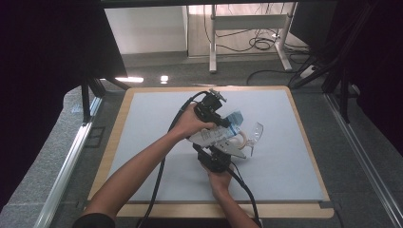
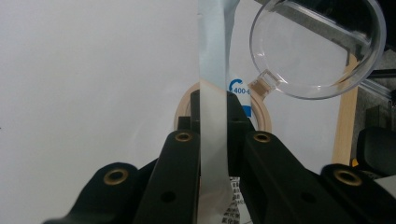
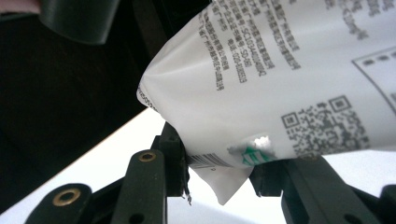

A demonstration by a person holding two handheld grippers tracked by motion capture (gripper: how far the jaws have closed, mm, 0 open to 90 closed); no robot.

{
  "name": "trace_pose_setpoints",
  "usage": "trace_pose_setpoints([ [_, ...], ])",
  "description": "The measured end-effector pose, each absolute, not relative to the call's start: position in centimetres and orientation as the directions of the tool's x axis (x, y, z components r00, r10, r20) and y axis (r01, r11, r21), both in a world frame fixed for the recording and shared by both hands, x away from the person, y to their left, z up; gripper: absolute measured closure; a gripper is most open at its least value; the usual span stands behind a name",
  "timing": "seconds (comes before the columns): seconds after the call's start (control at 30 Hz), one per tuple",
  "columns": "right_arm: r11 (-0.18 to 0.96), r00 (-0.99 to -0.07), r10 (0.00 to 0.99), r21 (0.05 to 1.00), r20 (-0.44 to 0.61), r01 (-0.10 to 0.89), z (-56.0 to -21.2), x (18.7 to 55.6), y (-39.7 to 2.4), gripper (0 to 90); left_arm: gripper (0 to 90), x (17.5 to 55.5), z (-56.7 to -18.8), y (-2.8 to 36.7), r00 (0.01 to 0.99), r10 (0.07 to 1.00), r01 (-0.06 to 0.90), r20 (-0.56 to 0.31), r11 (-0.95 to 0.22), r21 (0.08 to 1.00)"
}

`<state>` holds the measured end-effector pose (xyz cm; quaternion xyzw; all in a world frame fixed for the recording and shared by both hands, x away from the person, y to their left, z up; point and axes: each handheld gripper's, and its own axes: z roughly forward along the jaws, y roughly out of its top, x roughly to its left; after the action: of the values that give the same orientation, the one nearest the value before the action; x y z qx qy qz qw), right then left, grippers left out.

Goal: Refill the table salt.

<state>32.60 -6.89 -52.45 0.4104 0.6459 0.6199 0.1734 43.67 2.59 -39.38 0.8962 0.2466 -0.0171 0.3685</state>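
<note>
Above the grey tabletop, a white pouch is held between both grippers, left fingers clamped on its sealed edge, right fingers gripping its corner, apparently for tearing, which calls for opposed pulls.

White printed pouch: smooth, slightly glossy plastic film, creased; its flat seam strip looks silvery and satiny. Clear round dome lid: glossy hard transparent plastic, at 1 o'clock of my left jaws. My jaws: matt black plastic with brass-coloured rivets. Pale grey mat: matt, smooth; light wooden table edge.
</note>
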Motion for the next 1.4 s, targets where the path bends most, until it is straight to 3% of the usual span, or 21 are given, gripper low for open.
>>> trace_pose_setpoints([
  [1.4,0.096,-0.588,0.794,0.924,0.153,0.369,-53.0,31.5,-9.7,61.2,86.3,42.9,-39.7,5.3,0.863,0.418,0.486,-0.284,-0.534,0.692],
])
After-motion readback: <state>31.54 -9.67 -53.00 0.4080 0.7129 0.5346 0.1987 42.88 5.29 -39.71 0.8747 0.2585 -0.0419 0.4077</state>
